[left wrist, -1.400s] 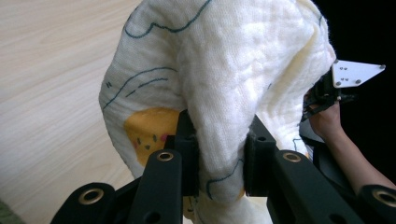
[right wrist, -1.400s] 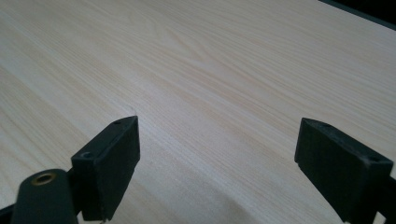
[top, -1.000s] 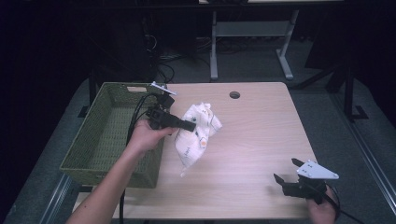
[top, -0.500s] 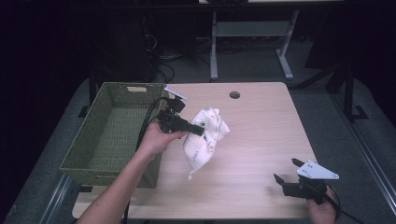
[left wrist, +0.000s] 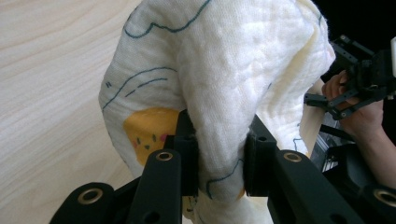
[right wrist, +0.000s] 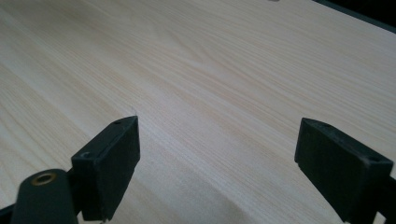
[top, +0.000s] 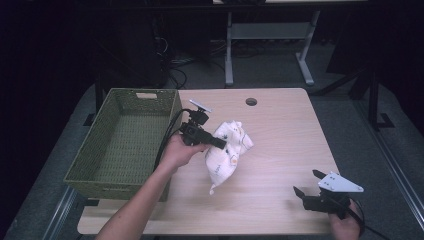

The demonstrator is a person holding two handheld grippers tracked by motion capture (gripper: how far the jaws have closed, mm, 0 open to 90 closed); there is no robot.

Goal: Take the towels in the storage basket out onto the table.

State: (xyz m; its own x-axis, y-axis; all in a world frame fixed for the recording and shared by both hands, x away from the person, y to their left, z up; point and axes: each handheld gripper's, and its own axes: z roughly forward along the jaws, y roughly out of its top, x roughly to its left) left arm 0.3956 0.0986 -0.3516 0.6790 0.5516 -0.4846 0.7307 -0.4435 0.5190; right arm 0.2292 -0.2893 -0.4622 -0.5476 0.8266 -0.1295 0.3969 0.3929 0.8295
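Observation:
A white cloth (top: 227, 152) with blue lines and yellow prints hangs from my left gripper (top: 224, 144), its lower end touching the wooden table (top: 280, 130). In the left gripper view both jaws pinch a fold of the cloth (left wrist: 224, 70), with my left gripper (left wrist: 220, 161) shut on it. My right gripper (top: 306, 183) rests near the table's front right corner, held by a hand. In the right gripper view my right gripper (right wrist: 217, 163) stands wide open over bare wood, with nothing between its fingers.
A green woven basket (top: 100, 165) stands at the table's left side, close to the left forearm. A round cable hole (top: 251, 101) lies near the far edge. Desk legs and cables stand on the dark floor behind.
My left gripper has carried the cloth to the right and downward, away from the basket, until its lower end reaches the table. The right gripper has stayed where it was.

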